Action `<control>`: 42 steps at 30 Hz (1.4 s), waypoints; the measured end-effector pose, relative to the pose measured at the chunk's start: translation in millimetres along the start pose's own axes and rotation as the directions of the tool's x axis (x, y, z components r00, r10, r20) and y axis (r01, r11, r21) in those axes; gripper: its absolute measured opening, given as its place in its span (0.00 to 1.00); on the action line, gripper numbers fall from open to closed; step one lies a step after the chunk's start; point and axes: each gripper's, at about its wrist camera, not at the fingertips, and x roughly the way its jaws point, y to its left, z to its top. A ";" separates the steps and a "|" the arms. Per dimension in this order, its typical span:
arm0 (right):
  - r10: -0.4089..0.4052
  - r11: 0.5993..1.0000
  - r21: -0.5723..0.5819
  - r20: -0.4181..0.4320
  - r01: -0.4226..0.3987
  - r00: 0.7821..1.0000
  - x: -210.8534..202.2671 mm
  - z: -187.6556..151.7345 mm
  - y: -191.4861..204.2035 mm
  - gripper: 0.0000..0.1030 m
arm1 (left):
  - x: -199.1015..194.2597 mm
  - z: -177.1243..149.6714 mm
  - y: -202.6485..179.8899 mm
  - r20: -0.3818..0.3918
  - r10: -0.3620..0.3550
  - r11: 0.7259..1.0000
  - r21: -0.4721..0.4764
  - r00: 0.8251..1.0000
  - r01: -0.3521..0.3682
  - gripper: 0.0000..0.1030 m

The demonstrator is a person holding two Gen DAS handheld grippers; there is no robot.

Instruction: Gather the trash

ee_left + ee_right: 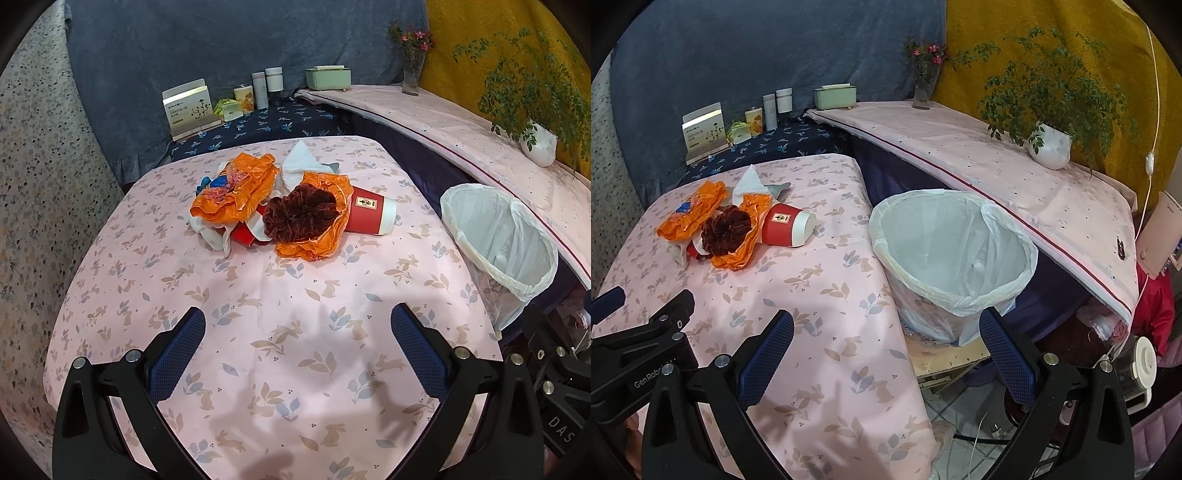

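Note:
A heap of trash lies mid-table: two crumpled orange plastic bags (236, 190) (317, 240), a dark red crinkled ball (301, 212), white tissues (301, 162), a blue scrap (210, 182) and a red paper cup (371, 214) on its side. In the right wrist view the cup (788, 225) and the dark red ball (726, 229) lie at the left. A white-lined bin (506, 236) (951, 254) stands right of the table. My left gripper (297, 350) is open and empty, well short of the heap. My right gripper (886, 354) is open and empty, over the table's right edge in front of the bin.
The table wears a pink rabbit-print cloth (295, 369). Behind it a dark blue shelf (273, 122) holds a box, cans and bottles. A pink-covered ledge (1015, 173) at the right carries a green box, a flower vase and a potted plant (1051, 144).

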 end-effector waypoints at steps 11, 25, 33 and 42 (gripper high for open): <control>0.007 1.000 0.003 -0.001 -0.007 1.000 -0.6 1.4 2.0 0.93 | 1.1 2.5 5.6 -0.001 0.009 1.000 -0.007 1.000 -0.009 0.93; 0.024 1.000 0.004 0.002 -0.024 1.000 -3.7 6.8 4.8 0.93 | -0.3 13.9 3.5 0.006 -0.001 1.000 -0.001 1.000 0.001 0.93; 0.016 1.000 -0.005 0.001 -0.016 1.000 -4.5 12.0 8.0 0.93 | -1.2 19.2 2.1 0.006 -0.005 1.000 -0.001 1.000 0.005 0.93; 0.018 1.000 0.026 -0.006 -0.018 1.000 -9.6 14.8 1.7 0.93 | -6.1 22.2 4.7 0.003 -0.015 1.000 -0.003 1.000 0.015 0.93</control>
